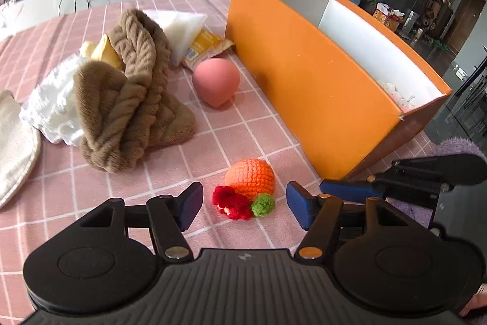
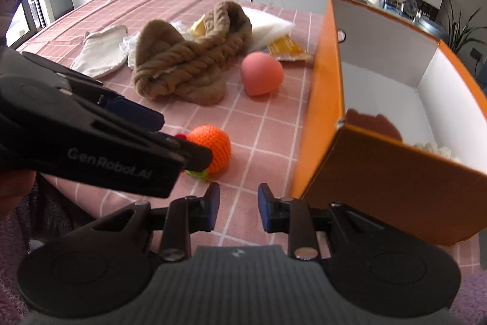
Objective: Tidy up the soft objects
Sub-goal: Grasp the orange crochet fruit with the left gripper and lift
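Your left gripper (image 1: 245, 207) is hovering low over the pink checked tablecloth (image 1: 213, 142) with its jaws spread wide and nothing between the pads. Just ahead of that gap, the orange crocheted fruit (image 1: 251, 177) is lying on the cloth, its red flower (image 1: 231, 203) and green ball (image 1: 263, 204) sitting right at the mouth of the jaws, a little nearer your right-hand pad, and not touching either pad as far as the left wrist view shows.

Your right gripper (image 2: 239, 207) is waiting beside the near corner of the orange box (image 2: 389, 181), its jaws partly apart and gripping nothing. From that side you are seeing the crocheted fruit (image 2: 210, 151) ahead and to the left, half hidden behind your left gripper's fingers (image 2: 194, 156).

Farther back, the pink egg-shaped sponge (image 1: 216, 84) is resting on the cloth near the box wall. Left of it, the brown knitted hat (image 1: 134, 99) is slumping in a heap over a white ruffled cloth (image 1: 51, 108), with a cream cloth (image 1: 15, 142) at the far left. Behind the hat, a white pad (image 1: 179, 26) and a yellow packet (image 1: 207, 46) are lying together. Something white and fluffy (image 2: 432, 150) is sitting inside the box.
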